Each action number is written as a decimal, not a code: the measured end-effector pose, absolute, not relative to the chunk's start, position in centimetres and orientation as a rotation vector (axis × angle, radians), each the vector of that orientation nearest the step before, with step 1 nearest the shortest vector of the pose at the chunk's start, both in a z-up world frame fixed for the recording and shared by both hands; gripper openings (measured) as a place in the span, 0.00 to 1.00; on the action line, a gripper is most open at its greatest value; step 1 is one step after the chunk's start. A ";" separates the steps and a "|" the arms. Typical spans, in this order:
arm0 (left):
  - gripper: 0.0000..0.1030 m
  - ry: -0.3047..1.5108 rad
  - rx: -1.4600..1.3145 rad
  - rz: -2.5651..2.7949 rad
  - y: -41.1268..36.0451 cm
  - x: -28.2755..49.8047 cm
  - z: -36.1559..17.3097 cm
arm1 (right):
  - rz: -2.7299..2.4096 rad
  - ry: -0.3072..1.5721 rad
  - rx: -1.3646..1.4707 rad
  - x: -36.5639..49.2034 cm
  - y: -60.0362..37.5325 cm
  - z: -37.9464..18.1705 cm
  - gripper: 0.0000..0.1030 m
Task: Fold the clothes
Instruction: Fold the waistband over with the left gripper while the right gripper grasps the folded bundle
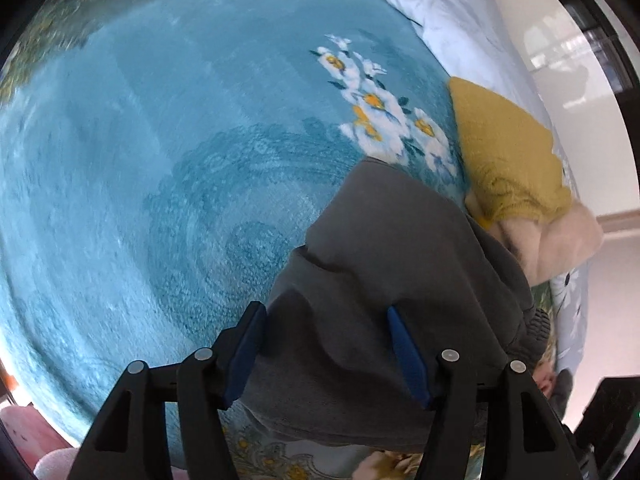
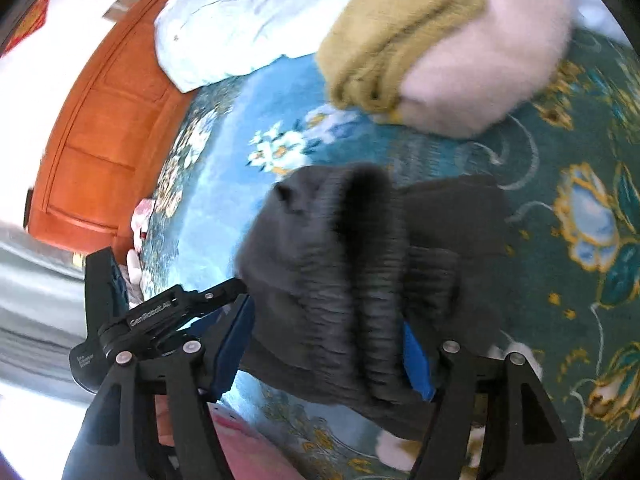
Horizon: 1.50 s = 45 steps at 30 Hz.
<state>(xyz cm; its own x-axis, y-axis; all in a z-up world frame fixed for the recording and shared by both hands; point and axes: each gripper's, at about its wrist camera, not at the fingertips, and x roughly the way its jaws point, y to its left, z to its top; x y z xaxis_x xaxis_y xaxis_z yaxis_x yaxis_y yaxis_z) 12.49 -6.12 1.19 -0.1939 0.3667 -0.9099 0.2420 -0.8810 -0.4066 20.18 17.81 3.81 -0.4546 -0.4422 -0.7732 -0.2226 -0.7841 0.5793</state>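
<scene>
A dark grey sweatshirt (image 1: 392,240) lies bunched on a blue floral bedspread (image 1: 160,140). My left gripper (image 1: 326,316) is open, its blue-padded fingers straddling the grey fabric, which fills the gap between them. In the right wrist view the grey garment (image 2: 332,264) with its ribbed hem hangs bunched between my right gripper's fingers (image 2: 328,332), which stand wide apart; whether they pinch it is unclear. My left gripper's black body (image 2: 160,312) shows at the left of that view, touching the garment.
A folded mustard-yellow sweater (image 2: 400,24) lies on a folded pale pink fluffy garment (image 2: 492,68) at the bed's far side. A white duvet (image 2: 248,24) lies near the wooden headboard (image 2: 104,128). The bed's edge runs along the right in the left wrist view (image 1: 576,292).
</scene>
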 end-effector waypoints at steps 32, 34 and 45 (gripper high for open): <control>0.68 -0.683 -1.705 2.233 -4.5 13.4 5.3 | -2.613 -0.846 1.527 25.2 23.2 7.5 0.37; 0.68 -0.632 -1.647 2.248 -4.0 13.5 6.1 | -2.598 -0.770 1.467 24.2 21.9 8.7 0.46; 0.68 -0.469 -1.857 2.049 -0.7 12.5 2.4 | -2.496 -0.632 1.708 19.6 21.2 1.1 0.46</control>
<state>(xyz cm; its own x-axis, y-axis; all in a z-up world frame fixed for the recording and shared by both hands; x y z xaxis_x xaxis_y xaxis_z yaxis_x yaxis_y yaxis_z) 12.52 -0.65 2.41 -0.0922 0.4565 -0.8849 -0.0263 -0.8895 -0.4562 19.59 21.20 1.08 -0.3878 -0.2681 -0.8819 -0.1836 -0.9151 0.3590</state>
